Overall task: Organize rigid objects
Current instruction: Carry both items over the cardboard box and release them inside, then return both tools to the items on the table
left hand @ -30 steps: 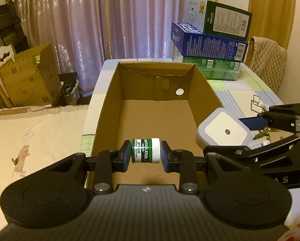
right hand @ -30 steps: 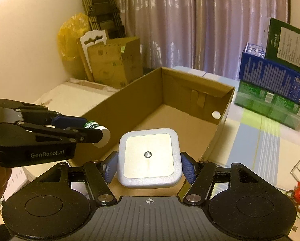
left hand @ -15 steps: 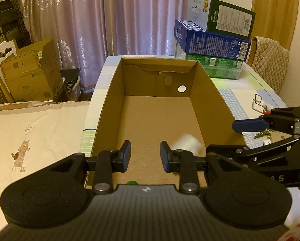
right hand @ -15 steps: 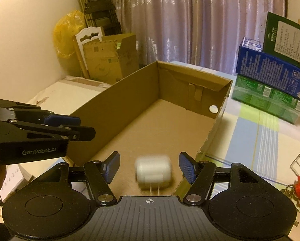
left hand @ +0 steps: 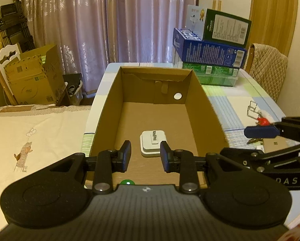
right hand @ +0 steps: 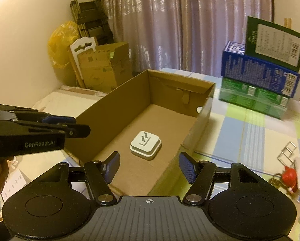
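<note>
Cardboard box (right hand: 192, 128), matte brown, with square white plastic plug adapter (right hand: 145, 145) inside

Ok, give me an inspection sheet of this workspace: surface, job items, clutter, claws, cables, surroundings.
Surface: checked tablecloth carrying an open cardboard box.
Job's things: white plug adapter lying prongs-up on the box floor; green jar barely visible at the box's near end.
Clutter: stacked cartons and red keyring beside the box.
Claws: left claw open, empty; right claw open, empty.
Cables: nothing seen.
Surroundings: curtains, folded ladder.
</note>
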`<state>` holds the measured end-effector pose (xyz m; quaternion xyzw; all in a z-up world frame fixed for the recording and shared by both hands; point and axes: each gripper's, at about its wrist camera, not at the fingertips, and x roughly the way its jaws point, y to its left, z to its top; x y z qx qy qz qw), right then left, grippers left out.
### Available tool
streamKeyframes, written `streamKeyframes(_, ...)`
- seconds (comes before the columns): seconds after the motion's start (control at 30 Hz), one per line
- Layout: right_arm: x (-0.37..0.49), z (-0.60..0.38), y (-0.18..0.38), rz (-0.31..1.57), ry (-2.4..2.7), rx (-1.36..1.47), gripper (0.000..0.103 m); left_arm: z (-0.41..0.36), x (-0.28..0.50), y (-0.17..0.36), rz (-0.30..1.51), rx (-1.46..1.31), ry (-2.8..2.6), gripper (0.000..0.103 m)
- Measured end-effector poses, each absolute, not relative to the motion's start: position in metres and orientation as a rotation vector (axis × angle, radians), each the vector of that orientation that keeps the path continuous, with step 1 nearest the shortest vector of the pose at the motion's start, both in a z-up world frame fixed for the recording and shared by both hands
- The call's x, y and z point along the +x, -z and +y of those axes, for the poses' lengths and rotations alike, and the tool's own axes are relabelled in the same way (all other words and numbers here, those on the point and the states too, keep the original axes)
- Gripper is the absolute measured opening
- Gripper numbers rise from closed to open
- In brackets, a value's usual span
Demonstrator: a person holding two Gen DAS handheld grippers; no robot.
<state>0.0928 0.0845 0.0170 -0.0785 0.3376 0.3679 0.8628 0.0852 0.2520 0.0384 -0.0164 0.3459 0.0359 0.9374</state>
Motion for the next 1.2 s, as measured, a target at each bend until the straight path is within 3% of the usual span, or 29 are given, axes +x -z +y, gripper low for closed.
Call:
streamKeyframes(0.67, 0.062, -0.050, -0.019, 0.684, -0.563, -0.087, 0.062, 0.154, 0.060, -0.067, 0.658, -0.032, 0.083, 0.027)
streamKeyframes(0.93, 0.050, -0.160, 0.008, 0.739, -0.322, 0.025, 0.063, 0.085, 0.062, -0.044, 0.688, -0.035, 0.203, 0.033)
streamKeyframes(1.2, 0.043, -0.198, 0.025, 0.768, -0.246, 0.067, 0.063, 0.036, 0.075, -0.006, 0.766, -0.031, 0.279, 0.046)
